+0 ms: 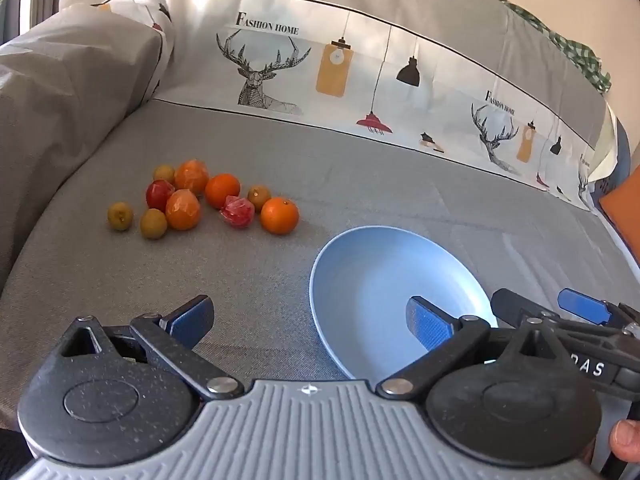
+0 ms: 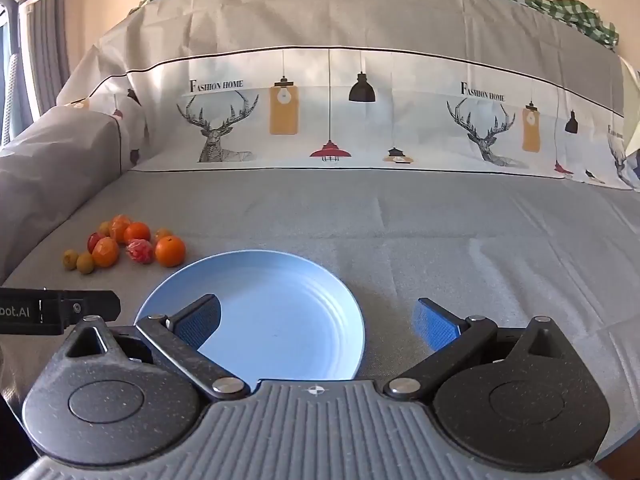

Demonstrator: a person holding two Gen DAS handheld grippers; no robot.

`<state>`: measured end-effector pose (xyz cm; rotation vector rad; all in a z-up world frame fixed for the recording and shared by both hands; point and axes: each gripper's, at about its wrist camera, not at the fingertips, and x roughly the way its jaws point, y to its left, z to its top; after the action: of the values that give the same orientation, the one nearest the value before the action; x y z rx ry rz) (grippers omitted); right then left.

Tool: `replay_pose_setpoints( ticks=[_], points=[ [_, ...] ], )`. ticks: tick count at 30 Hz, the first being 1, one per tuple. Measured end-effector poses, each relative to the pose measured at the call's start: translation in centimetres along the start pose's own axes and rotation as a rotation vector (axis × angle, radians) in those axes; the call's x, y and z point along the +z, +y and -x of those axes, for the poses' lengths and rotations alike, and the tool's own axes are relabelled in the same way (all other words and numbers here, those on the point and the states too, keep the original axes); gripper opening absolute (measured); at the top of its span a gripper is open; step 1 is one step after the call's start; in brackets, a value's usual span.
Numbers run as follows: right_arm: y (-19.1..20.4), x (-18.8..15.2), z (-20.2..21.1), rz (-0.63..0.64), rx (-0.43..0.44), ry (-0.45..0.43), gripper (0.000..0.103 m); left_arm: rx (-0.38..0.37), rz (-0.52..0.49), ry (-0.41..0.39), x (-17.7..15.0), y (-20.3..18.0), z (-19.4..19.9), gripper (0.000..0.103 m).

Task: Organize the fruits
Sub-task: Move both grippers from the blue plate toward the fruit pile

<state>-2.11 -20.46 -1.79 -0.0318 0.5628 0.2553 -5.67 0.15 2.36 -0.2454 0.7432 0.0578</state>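
A cluster of small fruits (image 1: 200, 200) lies on the grey sofa seat: several oranges such as the one nearest the plate (image 1: 279, 215), two red fruits (image 1: 238, 211) and several small yellow-green ones (image 1: 120, 216). The cluster also shows in the right wrist view (image 2: 128, 249). An empty blue plate (image 1: 360, 264) sits to the right of the fruits; it also shows in the right wrist view (image 2: 280, 300). My left gripper (image 1: 310, 318) is open and empty, near the plate's left rim. My right gripper (image 2: 316, 320) is open and empty over the plate's near right edge.
The grey sofa seat (image 2: 480, 248) is backed by a cover printed with deer and lamps (image 2: 360, 112). A padded armrest (image 1: 60, 92) rises at the left behind the fruits. An orange cushion (image 1: 624, 204) sits at the far right. A green checked cloth (image 2: 560, 4) lies on the backrest.
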Motion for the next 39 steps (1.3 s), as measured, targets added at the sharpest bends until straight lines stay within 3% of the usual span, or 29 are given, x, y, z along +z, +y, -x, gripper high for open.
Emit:
replay_pose_setpoints(
  ticks=[12, 21, 23, 26, 28, 31, 35, 39],
  points=[
    [0.1, -0.5, -0.9, -0.054, 0.067, 0.055, 0.098, -0.036, -0.056, -0.003, -0.3, -0.9, -0.4, 0.097],
    [0.0, -0.2, -1.4, -0.022, 0.058, 0.064, 0.09, -0.095, -0.102, -0.015, -0.4, -1.6, 0.2, 0.064],
    [0.0, -0.3, -1.4, -0.023, 0.062, 0.066, 0.087, -0.111, -0.121, -0.026, -0.4, -1.8, 0.5, 0.051],
    [-0.4, -0.1, -1.4, -0.017, 0.063, 0.063, 0.075, -0.149, -0.13, -0.029, -0.2, -1.8, 1.1, 0.04],
    [-0.3, -0.1, -1.3, -0.018, 0.062, 0.057, 0.064, -0.159, -0.146, -0.024, 0.4, -1.7, 1.3, 0.034],
    [-0.3, 0.0, -1.1, -0.026, 0.081, 0.044, 0.037, -0.144, -0.222, -0.049, 2.2, -1.6, 1.8, 0.029],
    [-0.4, 0.3, -0.7, -0.024, 0.104, 0.031, 0.034, -0.094, -0.321, -0.134, 5.4, -0.1, 2.2, 0.03],
    [-0.6, 0.4, -0.7, -0.039, 0.133, 0.038, 0.034, -0.071, -0.248, -0.153, 6.2, 4.4, 1.0, 0.029]
  ],
)
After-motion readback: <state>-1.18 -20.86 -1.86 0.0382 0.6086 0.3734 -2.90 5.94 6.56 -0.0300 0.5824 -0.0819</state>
